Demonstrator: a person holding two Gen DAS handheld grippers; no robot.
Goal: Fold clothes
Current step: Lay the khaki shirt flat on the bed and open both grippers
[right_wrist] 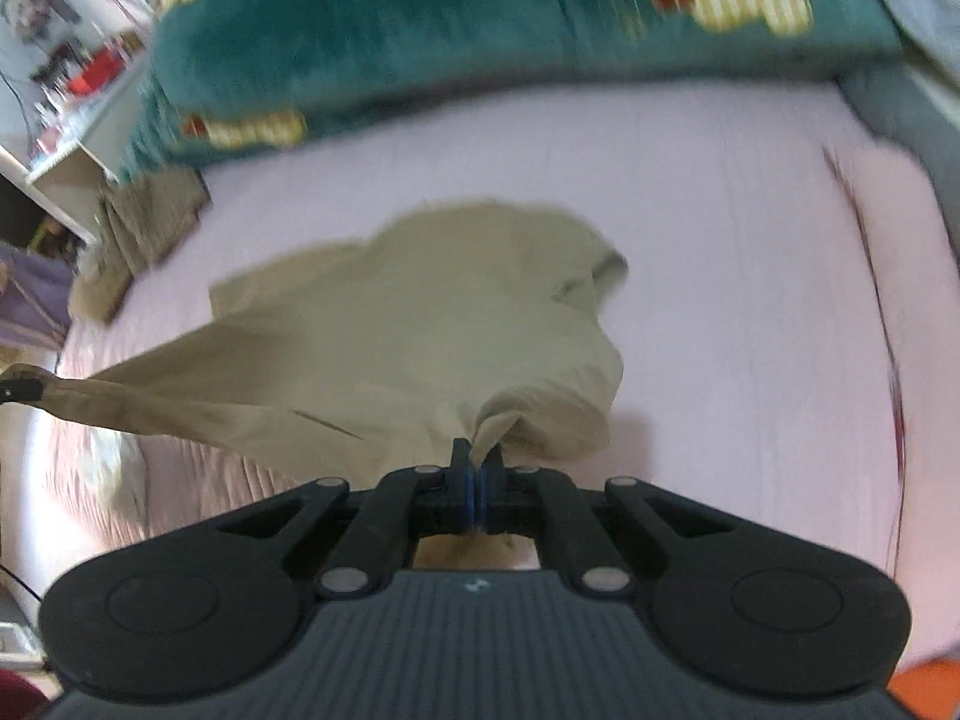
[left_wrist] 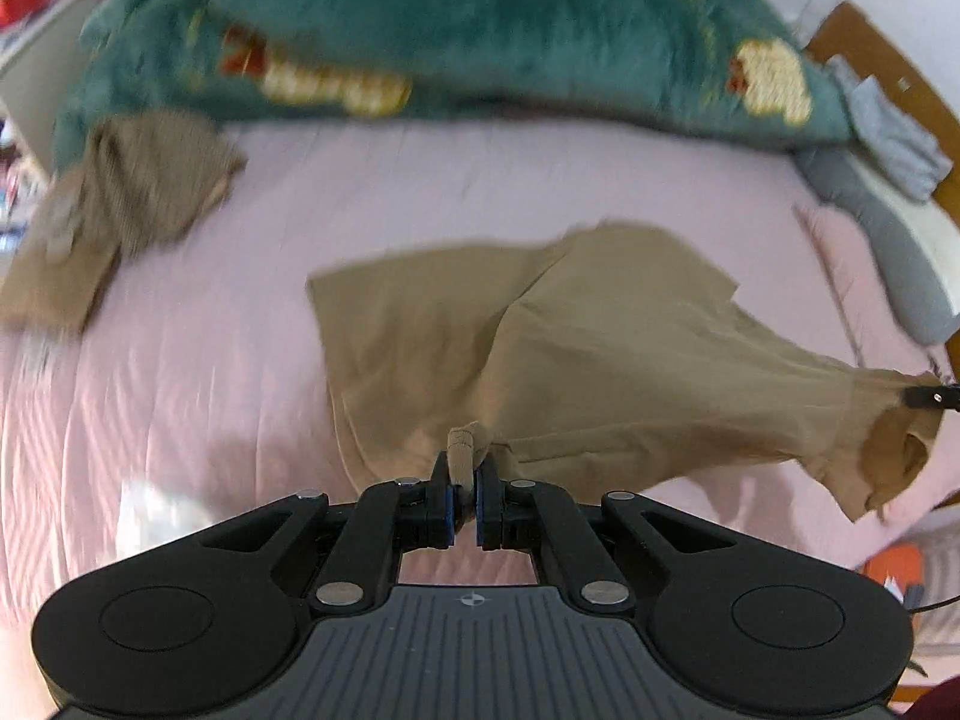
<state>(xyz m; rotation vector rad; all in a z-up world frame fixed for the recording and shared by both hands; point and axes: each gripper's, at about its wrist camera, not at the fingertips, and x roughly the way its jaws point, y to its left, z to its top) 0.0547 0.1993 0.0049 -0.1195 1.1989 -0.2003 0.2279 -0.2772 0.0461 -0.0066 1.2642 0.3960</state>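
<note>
A tan garment point(left_wrist: 540, 348) hangs stretched between both grippers above a pink bedsheet point(left_wrist: 210, 360). My left gripper point(left_wrist: 463, 480) is shut on a bunched corner of it, which pokes up between the fingers. At the right edge of the left wrist view, the right gripper's tip point(left_wrist: 933, 396) pinches the other end. In the right wrist view the same tan garment point(right_wrist: 420, 330) trails away over the pink bedsheet point(right_wrist: 720, 270); my right gripper point(right_wrist: 476, 480) is shut on its gathered edge. The left gripper's tip point(right_wrist: 21, 390) holds the far left end.
A teal plush blanket point(left_wrist: 480, 18) with cream patterns lies heaped along the far side of the bed. Brown folded clothes point(left_wrist: 138, 192) sit at the left. A grey pillow point(left_wrist: 888, 240) and wooden headboard point(left_wrist: 870, 48) stand at the right. Something orange point(left_wrist: 894, 564) lies off the bed.
</note>
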